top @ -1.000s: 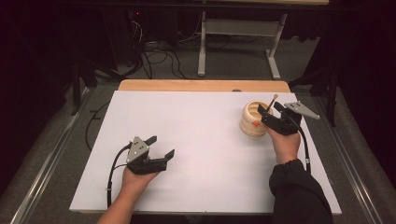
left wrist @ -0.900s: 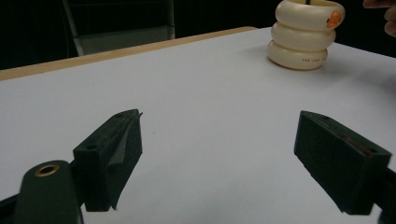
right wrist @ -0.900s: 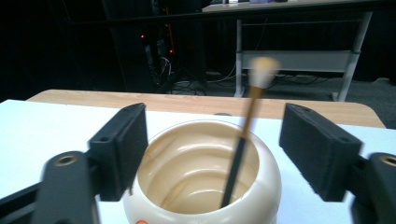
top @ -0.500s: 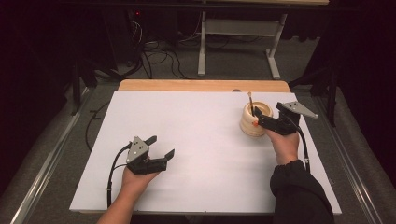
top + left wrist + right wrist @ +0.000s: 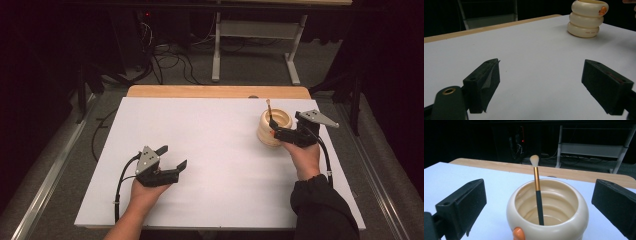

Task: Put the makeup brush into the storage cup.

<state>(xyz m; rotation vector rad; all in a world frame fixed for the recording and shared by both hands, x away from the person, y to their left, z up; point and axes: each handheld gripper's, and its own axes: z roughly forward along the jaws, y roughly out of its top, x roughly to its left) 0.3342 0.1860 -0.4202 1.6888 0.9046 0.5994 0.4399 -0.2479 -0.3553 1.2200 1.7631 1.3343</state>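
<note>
Right gripper view: brush [image 5: 538, 195] upright in pot [image 5: 574, 217].

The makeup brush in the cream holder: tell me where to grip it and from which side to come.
Grip the brush on its gold ferrule, just under the pale bristle tip, coming from above with the right gripper. It stands nearly upright in the ribbed holder, and only the upper part clears the rim; the dark handle sits inside the cup, so a low side approach would likely meet the wall.

White sheet [image 5: 220, 150] over wooden tabletop [image 5: 200, 91]; metal frame [image 5: 260, 35] & cables [image 5: 170, 55] on floor behind.
</note>
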